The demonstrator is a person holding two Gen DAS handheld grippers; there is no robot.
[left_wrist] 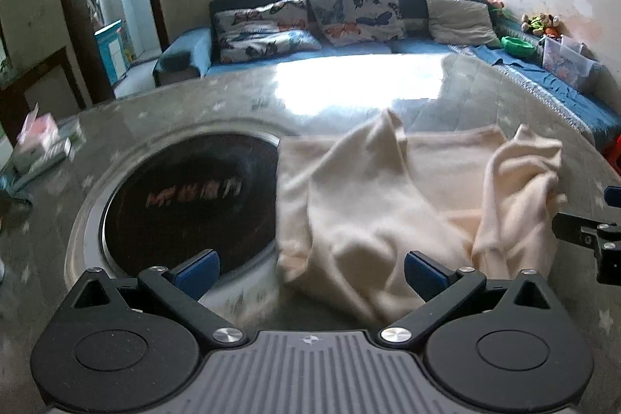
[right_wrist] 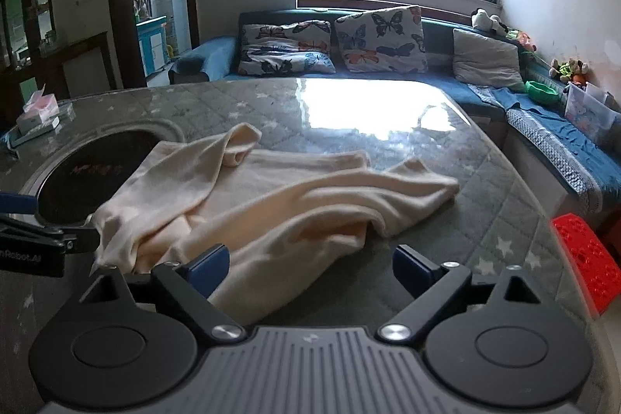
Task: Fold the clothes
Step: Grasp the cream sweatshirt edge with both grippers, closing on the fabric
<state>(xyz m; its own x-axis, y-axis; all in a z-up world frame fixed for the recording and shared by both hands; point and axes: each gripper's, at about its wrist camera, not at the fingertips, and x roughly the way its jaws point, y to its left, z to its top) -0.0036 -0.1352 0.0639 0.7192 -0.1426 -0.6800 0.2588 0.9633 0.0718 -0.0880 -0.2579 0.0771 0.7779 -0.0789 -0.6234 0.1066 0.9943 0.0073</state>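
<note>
A cream knit garment (left_wrist: 388, 204) lies rumpled on the glass-topped table (left_wrist: 240, 103), with sleeves bunched up. It also shows in the right wrist view (right_wrist: 271, 204). My left gripper (left_wrist: 310, 270) is open and empty, just above the garment's near left edge. My right gripper (right_wrist: 310, 266) is open and empty over the garment's near hem. The right gripper shows at the right edge of the left wrist view (left_wrist: 597, 239). The left gripper shows at the left edge of the right wrist view (right_wrist: 35, 235).
A round dark inset (left_wrist: 186, 204) sits in the table left of the garment. A tissue box and papers (left_wrist: 39, 142) lie at the far left. A blue sofa with butterfly cushions (left_wrist: 349, 14) runs behind the table. A red stool (right_wrist: 590, 258) stands at the right.
</note>
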